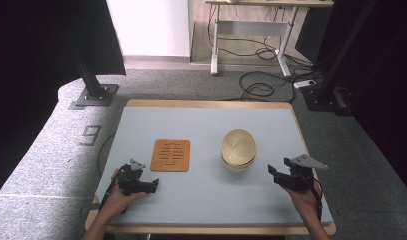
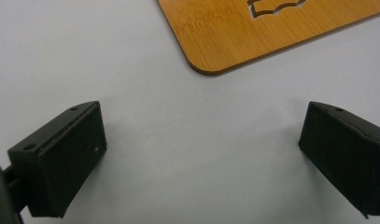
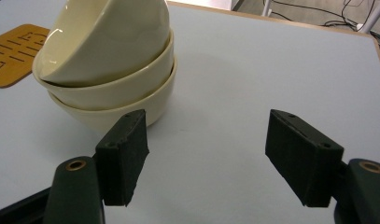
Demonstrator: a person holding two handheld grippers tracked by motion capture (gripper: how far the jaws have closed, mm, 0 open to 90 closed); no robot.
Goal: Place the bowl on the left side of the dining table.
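A stack of three cream bowls (image 1: pixel 238 149) stands on the pale grey tabletop (image 1: pixel 206 125), a little right of its middle; the lower two sit upright and nested, while the top bowl (image 3: pixel 108 35) is tipped over inside them, its mouth turned down and toward the left of the right gripper view and its rounded base up. From the high view the stack shows that domed underside. To its left, well apart, lies a flat bamboo mat (image 1: pixel 171 155) with slotted cut-outs, roughly square with rounded corners, its edges nearly in line with the tabletop's edges. The right gripper (image 1: pixel 272 171) is held by the person's right hand (image 1: pixel 303 195) near the front right of the tabletop, pointing left toward the stack and stopping just short of it; in the right gripper view its fingers (image 3: pixel 124 154) stand wide apart with nothing between them, and the bowl stack sits ahead and to the left, its lowest bowl just behind the left finger, though whether they touch cannot be told. The left gripper (image 1: pixel 153 185), in the left hand (image 1: pixel 118 197), lies low at the front left, pointing right along the front edge, just in front of the mat. In the left gripper view its fingers (image 2: pixel 66 154) are also spread wide and empty over bare tabletop, with the mat's rounded corner (image 2: pixel 211 67) ahead of the gap between them, apart from both.
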